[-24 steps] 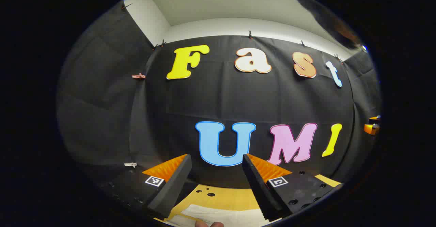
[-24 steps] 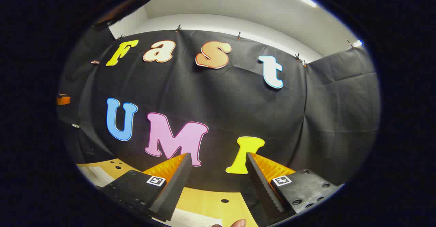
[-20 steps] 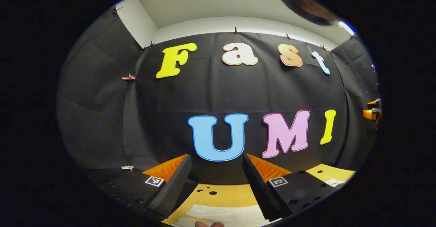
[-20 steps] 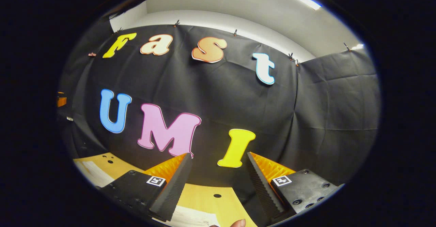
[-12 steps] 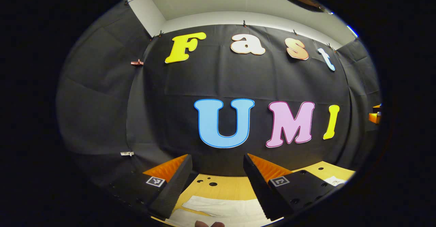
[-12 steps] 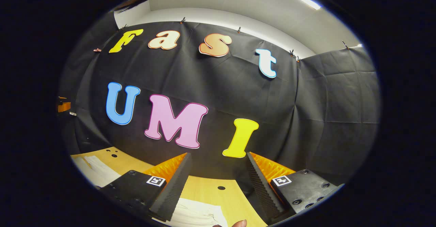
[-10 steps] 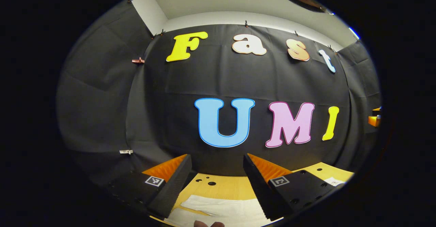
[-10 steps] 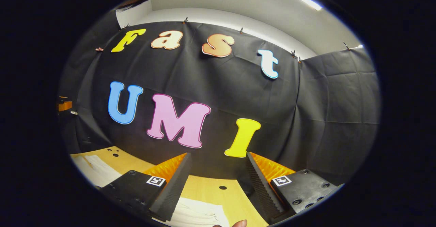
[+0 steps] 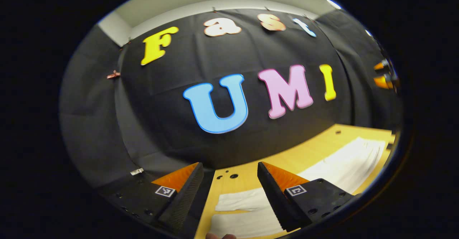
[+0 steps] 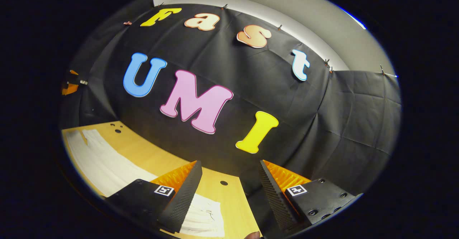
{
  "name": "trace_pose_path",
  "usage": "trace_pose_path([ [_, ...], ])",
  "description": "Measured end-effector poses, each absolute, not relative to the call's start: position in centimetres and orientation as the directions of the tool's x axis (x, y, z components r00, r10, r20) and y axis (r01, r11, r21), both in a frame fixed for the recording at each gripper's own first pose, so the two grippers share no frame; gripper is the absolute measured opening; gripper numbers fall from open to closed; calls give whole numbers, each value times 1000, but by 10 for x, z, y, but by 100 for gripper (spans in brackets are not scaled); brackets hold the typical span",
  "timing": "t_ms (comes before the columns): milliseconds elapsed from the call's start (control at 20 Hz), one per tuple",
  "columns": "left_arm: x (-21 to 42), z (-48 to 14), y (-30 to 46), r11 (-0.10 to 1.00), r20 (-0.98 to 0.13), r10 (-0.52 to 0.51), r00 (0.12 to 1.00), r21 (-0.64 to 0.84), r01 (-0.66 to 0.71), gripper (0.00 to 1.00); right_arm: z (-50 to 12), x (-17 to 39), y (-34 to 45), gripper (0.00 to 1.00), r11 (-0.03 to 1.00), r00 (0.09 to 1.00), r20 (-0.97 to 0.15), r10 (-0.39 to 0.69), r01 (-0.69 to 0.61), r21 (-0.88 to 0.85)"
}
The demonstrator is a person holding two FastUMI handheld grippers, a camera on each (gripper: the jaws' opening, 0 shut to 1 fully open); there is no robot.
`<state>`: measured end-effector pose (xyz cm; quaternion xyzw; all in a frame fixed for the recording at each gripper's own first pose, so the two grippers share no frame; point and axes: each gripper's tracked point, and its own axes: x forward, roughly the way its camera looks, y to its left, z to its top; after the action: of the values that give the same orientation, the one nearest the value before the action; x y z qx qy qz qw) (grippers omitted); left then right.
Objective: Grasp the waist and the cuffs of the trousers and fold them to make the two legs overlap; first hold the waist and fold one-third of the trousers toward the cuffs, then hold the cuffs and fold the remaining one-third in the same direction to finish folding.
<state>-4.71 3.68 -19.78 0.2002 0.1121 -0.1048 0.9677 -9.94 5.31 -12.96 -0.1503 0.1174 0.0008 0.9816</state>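
Wooden table carries one pair of white trousers, lying flat. Two grippers, left and right, hover wide open, holding nothing.

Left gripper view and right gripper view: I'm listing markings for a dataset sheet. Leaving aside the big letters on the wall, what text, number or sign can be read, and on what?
On the left gripper: square coded marker on each finger mount, a pattern, no words.
On the right gripper: same kind of coded square, no words.
White tag on the wall cloth: too small to read.
Trousers and table: no print visible.
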Motion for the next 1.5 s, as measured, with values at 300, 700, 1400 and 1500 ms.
trace_pose_path([
  [300,-91,-315,50,581,-512,-223,829,613,535,96,-157,-120,40,98,948,949,-302,-89,-13,-319],
  [700,-156,-452,72,196,-821,-208,532,498,845,95,-172,-148,24,98,930,922,-354,-155,16,-367],
  [1400,-113,-525,99,-52,-901,-32,433,434,899,88,-177,-176,15,98,910,892,-395,-220,41,-413],
  [1500,-103,-533,104,-67,-907,15,422,420,905,67,-181,-180,12,97,905,887,-403,-227,40,-423],
])
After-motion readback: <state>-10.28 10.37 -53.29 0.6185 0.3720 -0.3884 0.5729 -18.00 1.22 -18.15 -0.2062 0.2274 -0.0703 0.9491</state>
